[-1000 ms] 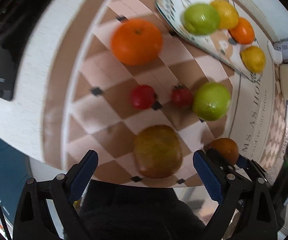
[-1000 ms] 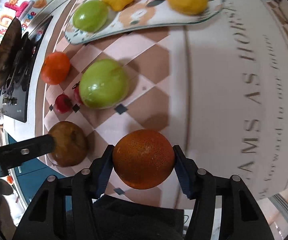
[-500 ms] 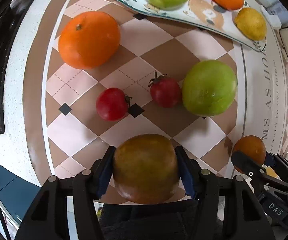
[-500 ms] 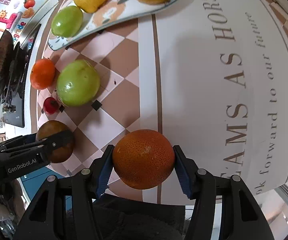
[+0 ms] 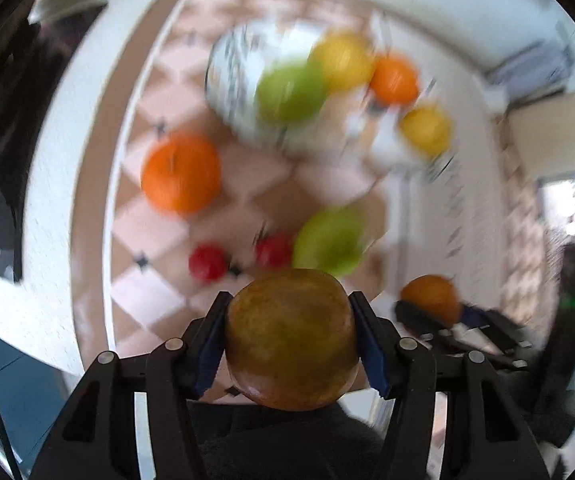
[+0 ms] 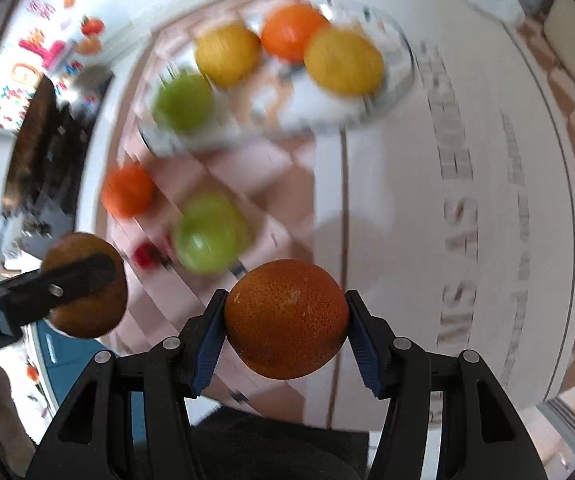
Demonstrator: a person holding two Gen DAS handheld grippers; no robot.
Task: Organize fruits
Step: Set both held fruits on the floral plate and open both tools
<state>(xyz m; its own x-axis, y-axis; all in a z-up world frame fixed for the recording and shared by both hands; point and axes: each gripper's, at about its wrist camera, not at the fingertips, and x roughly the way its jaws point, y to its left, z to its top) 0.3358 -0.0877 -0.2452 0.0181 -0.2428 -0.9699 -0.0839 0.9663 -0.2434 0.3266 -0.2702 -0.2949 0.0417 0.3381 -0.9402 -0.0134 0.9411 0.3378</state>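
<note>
The left claw (image 5: 291, 344) is clamped on a brownish-green round fruit (image 5: 291, 338) at the lower centre of its view. The right claw (image 6: 285, 320) is clamped on a dark, dimpled orange (image 6: 286, 318) at the lower centre of its own view. Both backgrounds are blurred. On the checkered bench (image 5: 247, 184), mid-frame, lie a bright orange (image 5: 180, 172), two small red fruits (image 5: 207, 263) and a green apple (image 5: 329, 240). At upper centre, a patterned oval plate (image 5: 231, 92) carries a green apple, two yellow fruits and an orange.
</note>
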